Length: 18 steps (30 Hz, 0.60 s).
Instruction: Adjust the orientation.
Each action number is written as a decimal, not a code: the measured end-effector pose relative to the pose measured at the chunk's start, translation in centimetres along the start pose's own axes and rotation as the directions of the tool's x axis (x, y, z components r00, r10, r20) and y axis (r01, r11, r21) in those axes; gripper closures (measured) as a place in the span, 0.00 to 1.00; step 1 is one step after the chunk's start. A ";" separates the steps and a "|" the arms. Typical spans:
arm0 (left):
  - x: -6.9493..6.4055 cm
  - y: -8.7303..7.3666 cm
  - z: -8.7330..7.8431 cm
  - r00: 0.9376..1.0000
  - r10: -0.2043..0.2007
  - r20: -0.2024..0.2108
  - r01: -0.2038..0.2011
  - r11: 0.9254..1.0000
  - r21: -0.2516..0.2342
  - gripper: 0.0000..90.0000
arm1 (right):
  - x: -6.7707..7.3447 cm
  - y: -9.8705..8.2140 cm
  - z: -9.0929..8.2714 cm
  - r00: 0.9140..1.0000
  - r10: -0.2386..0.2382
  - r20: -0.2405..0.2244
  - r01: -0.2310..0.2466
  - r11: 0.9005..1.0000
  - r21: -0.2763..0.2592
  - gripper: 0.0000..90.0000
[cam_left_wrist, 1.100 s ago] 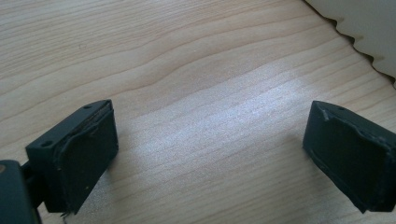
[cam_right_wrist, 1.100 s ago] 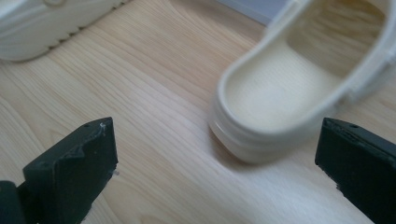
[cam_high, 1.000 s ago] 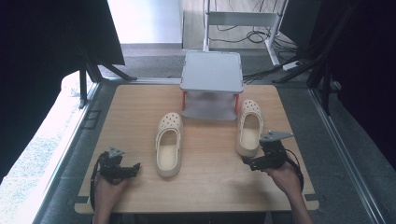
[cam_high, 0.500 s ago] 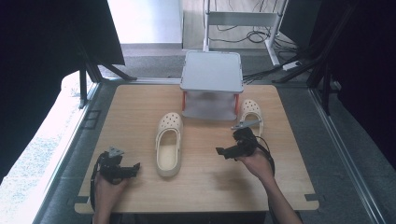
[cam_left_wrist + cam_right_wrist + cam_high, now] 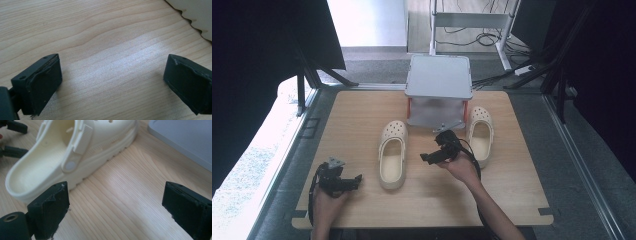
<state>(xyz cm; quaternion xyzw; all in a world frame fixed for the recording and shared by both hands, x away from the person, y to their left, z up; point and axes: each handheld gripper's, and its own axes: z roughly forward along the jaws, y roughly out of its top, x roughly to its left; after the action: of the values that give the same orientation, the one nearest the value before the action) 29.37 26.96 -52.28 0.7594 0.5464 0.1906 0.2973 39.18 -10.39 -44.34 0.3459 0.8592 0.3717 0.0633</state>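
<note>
Your right gripper points left toward the left clog mid-table, jaws apart, just been narrowing, nothing between them. Your left gripper rests low near the front edge, jaws apart, empty.

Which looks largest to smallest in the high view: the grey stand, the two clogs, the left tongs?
1. Grey stand, clearly the largest.
2. Left clog and right clog: much alike; the left one looks slightly bigger, but it lies nearer the camera, so I won't rank them.
3. Left tongs, smallest.
</note>
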 end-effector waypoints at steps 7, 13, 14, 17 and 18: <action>0.0 0.0 0.0 1.000 0.005 0.000 -0.005 1.000 0.001 0.02 | 1.8 2.3 2.3 1.000 0.010 -0.012 -0.009 1.000 0.013 0.14; 0.0 0.0 0.0 1.000 0.007 0.001 -0.007 1.000 0.002 0.02 | 3.0 3.7 4.1 1.000 0.010 -0.013 -0.009 0.999 0.037 0.15; 0.0 0.0 0.0 1.000 0.007 0.001 -0.007 1.000 0.002 0.02 | 3.2 3.9 4.5 1.000 0.014 -0.010 -0.014 0.999 0.039 0.15; 0.0 0.0 0.0 1.000 0.004 0.000 -0.004 1.000 0.001 0.02 | 3.8 4.6 5.8 1.000 0.023 0.013 -0.024 0.998 0.061 0.15; 0.0 0.0 0.0 1.000 0.004 0.000 -0.004 1.000 0.002 0.02 | 4.0 4.8 6.3 0.999 0.030 0.021 -0.031 0.997 0.067 0.15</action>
<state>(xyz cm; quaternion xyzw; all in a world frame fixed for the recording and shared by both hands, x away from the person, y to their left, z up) 29.35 26.95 -52.27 0.7609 0.5450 0.1908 0.2959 41.06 -1.78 -45.00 0.3647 0.8651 0.3400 0.0548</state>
